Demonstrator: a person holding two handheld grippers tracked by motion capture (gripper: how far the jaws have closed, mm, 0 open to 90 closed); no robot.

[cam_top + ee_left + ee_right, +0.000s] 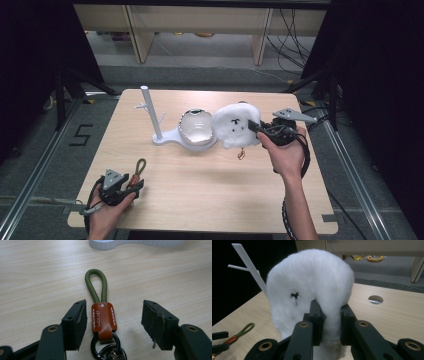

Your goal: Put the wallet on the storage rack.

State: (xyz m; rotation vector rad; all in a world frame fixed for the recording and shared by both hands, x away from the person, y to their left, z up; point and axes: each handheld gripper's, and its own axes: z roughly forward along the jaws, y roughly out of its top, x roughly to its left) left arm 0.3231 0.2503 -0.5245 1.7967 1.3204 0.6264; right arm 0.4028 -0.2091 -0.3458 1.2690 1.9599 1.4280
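1. The right gripper (256, 127) has its fingers (315, 322) clamped on the white plush toy (236, 126), pinching a fold of its fur near the lower edge.
2. The plush toy is held above the far right part of the table (210, 195), just beside the white bowl (196, 127), its stitched face turned toward the person.
3. The bowl sits on the base of a white branch-shaped stand (150, 115), whose post rises upright.
4. The left gripper (131, 184) rests near the table's front left corner, fingers (75, 322) apart.
5. A keychain strap (102, 315) lies flat between those fingers, touching neither.
6. Its long axis runs away from the gripper: green cord loop (96, 286) pointing toward the stand, black ring (107, 350) at the gripper end.
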